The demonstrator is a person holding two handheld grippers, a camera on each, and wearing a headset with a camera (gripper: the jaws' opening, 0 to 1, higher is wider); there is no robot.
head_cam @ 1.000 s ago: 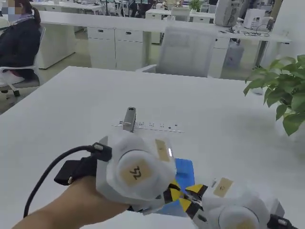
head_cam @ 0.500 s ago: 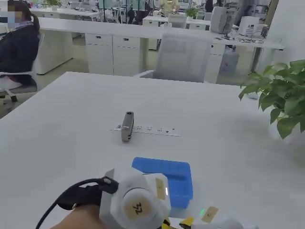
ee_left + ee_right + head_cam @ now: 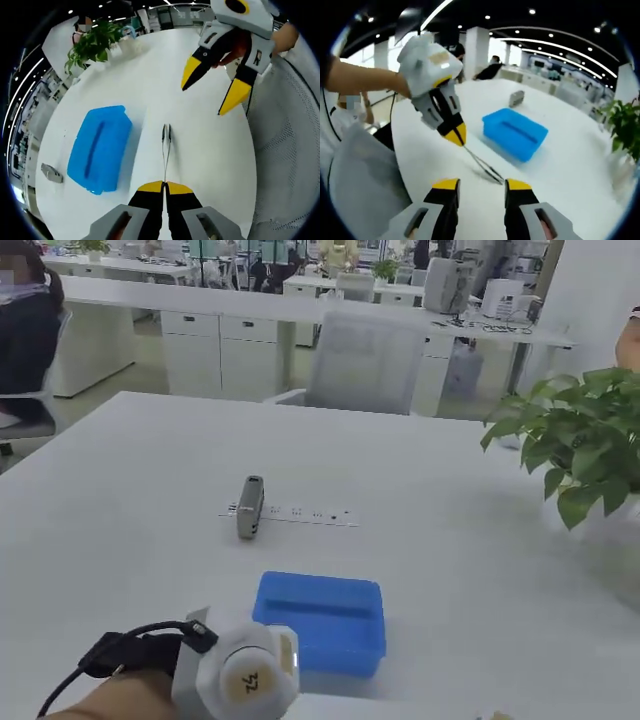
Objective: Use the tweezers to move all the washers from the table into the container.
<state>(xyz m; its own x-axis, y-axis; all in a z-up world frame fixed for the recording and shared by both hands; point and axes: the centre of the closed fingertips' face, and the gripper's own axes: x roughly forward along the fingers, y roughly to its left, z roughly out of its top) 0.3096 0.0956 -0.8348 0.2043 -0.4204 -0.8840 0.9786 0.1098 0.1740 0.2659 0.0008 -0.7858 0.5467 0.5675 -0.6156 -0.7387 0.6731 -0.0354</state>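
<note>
1. Compared with a second ago, both grippers have drawn back toward me off the blue container [image 3: 320, 620]. It now lies uncovered on the table [image 3: 470, 540]. The headset has swung too, so part of that shift is the camera.
2. The left gripper [image 3: 164, 186] has its jaws pressed together on the handle end of the tweezers [image 3: 165, 147]. Their tips point forward just beside the container; I cannot tell whether they touch the table.
3. The right gripper [image 3: 202, 100] hangs beyond the tweezer tips, jaws spread and gripping nothing.
4. I judge this a pause between pick-ups, since nothing is poised over the container.
5. The washers are too small for me to make out on the white top, and I cannot tell whether the tweezer tips pinch one. The container's inside is hard to read. The head view cuts off the left gripper's jaws at its bottom edge.
</note>
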